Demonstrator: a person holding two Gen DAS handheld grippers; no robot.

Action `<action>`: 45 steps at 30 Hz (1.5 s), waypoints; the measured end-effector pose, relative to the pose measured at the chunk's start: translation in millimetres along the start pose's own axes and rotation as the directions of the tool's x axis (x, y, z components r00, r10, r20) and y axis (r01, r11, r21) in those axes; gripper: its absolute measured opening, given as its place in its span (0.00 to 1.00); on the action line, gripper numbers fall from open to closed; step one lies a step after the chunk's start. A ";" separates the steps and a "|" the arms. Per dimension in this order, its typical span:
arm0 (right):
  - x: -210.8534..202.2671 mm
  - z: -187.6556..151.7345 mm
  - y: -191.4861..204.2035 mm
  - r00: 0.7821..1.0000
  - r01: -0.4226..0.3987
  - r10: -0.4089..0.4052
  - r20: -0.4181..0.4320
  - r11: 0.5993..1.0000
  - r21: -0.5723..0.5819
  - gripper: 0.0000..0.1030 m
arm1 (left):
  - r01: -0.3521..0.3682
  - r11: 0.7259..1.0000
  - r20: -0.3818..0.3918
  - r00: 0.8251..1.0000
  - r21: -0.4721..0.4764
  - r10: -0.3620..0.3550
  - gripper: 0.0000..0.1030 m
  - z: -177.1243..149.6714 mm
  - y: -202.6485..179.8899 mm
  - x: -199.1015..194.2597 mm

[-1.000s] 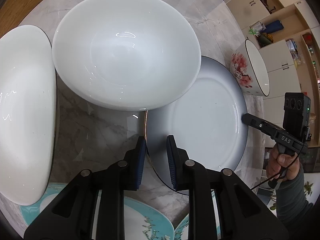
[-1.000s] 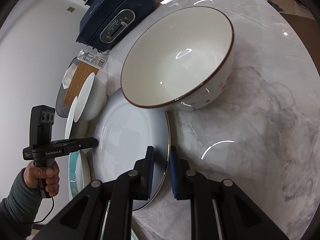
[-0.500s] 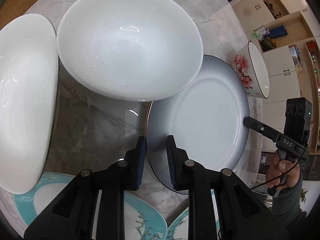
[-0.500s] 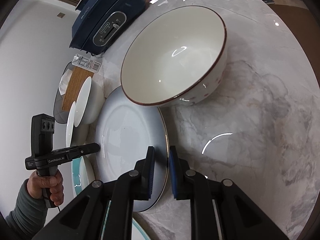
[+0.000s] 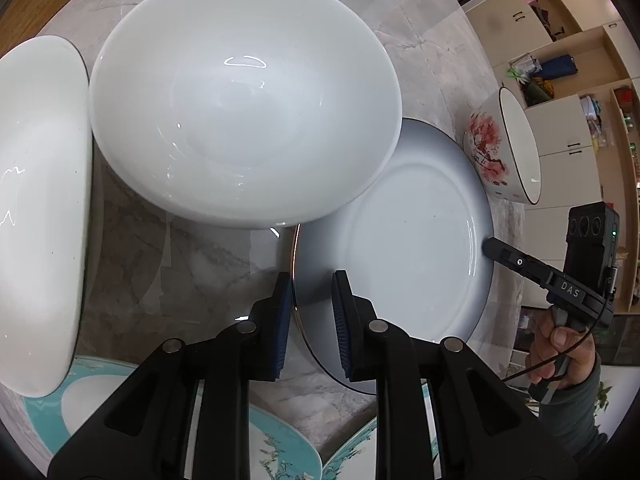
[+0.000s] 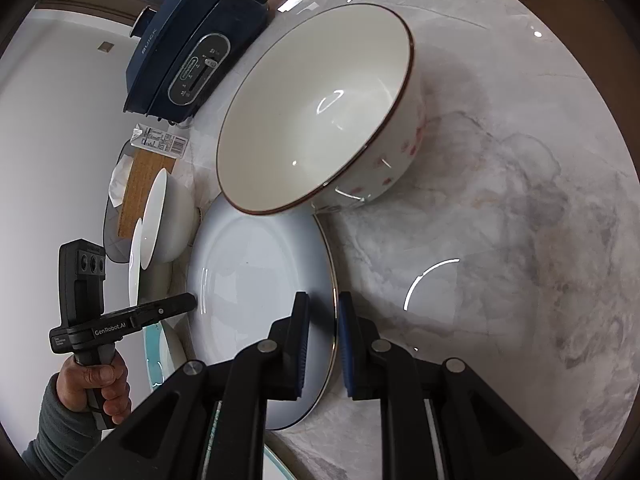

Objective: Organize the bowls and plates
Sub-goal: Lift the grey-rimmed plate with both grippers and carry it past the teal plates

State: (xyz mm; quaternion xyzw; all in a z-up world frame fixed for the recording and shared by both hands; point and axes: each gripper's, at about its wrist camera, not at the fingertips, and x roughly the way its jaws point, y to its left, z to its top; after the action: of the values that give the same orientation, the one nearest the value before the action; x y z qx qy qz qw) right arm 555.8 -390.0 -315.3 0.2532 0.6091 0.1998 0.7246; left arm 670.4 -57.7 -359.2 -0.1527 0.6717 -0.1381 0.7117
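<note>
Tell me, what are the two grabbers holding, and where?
Both grip the same plate by its rim: left gripper at one edge, right gripper at the opposite edge.

Grey plate [image 5: 404,240] drawn slightly nearer the teal plates [image 5: 280,440], away from the floral bowl [image 6: 320,108].

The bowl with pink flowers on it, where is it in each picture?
Left wrist view: the flowered bowl sits far right, beyond the grey plate.
Right wrist view: the flowered bowl fills the upper middle, its rim overhanging the plate's far edge.
Shared landmark: the grey plate, with both tongs at its rim.
</note>
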 end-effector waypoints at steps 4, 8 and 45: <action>-0.7 -1.5 -2.7 1.000 -0.011 0.011 0.001 1.000 0.022 0.16 | 0.004 1.000 -0.003 1.000 -0.017 -0.004 0.17 -0.1 0.8 -0.8; -1.3 -0.3 -8.3 1.000 -0.029 0.029 -0.007 0.997 0.065 0.16 | 0.003 1.000 -0.003 1.000 -0.026 -0.004 0.16 1.0 0.8 -4.3; -50.4 -25.2 29.9 0.998 -0.047 0.046 0.031 0.998 0.031 0.15 | 0.022 1.000 0.078 0.997 0.000 -0.021 0.17 -58.5 -9.6 -82.6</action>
State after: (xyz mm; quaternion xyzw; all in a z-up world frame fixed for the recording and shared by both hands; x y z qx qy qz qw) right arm 522.7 -393.4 -260.9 0.2817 0.5949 0.2029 0.7249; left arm 607.1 -35.2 -282.8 -0.1654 0.6419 -0.1394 0.7357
